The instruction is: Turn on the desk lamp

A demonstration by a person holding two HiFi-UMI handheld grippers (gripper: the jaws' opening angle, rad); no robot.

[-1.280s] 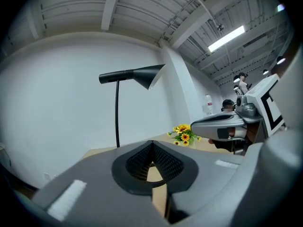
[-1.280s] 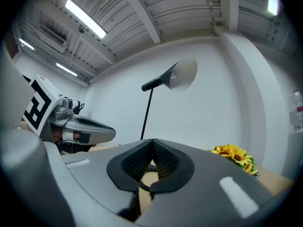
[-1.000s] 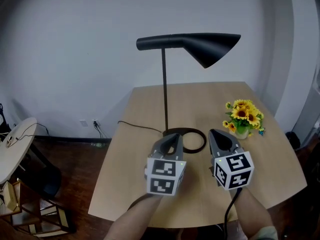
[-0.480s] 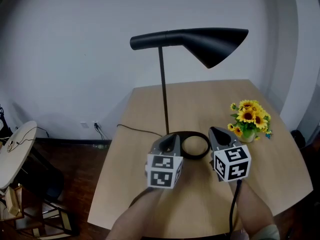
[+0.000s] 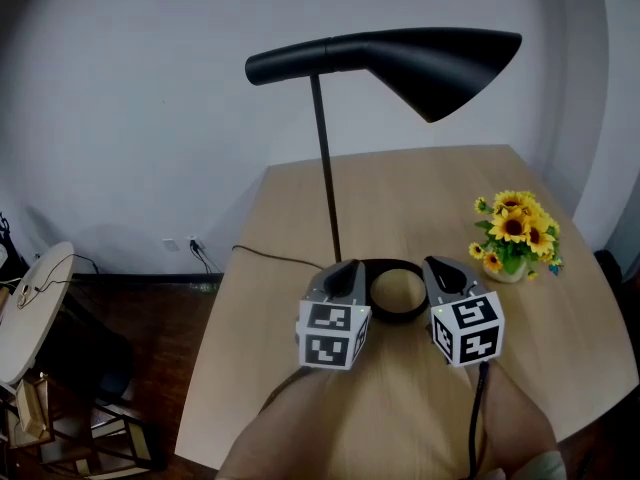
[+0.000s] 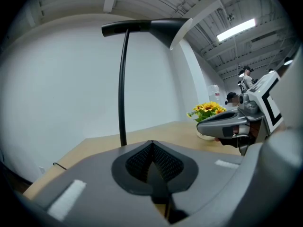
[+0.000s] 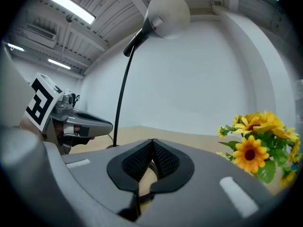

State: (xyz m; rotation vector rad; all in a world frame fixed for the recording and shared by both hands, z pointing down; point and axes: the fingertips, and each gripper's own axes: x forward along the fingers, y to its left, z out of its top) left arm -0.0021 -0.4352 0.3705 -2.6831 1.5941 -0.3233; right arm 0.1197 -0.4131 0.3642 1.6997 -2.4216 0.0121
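1. The left tool (image 5: 346, 267) is clenched, its jaw tips meeting with nothing between them (its own view shows this plainly). The right tool (image 5: 433, 264) is clenched the same way and holds nothing.
2. Both are held over the desk (image 5: 430, 183). The left tool is just beside the left rim of the lamp's ring base (image 5: 396, 311), and the right tool is just beside its right rim.
3. The desk lamp (image 5: 326, 178) stands about midway between the far and near edges, nearer the left edge than the right. Its thin stem (image 5: 319, 118) rises from the ring's far-left side, and the dark shade (image 5: 440, 63) reaches out toward the right edge, above both tools.
4. Bare wood lies open from the ring to the far edge and to the left edge, crossed only by a cable (image 5: 272, 257) running off the left edge. Sunflowers (image 5: 515, 230) stand near the right edge, apart from the right tool.
5. Forearms (image 5: 300, 433) cover much of the near edge, and the frame cuts off the near right corner. The vase (image 5: 505, 271) is mostly hidden under the blooms, and no switch can be made out on the lamp.
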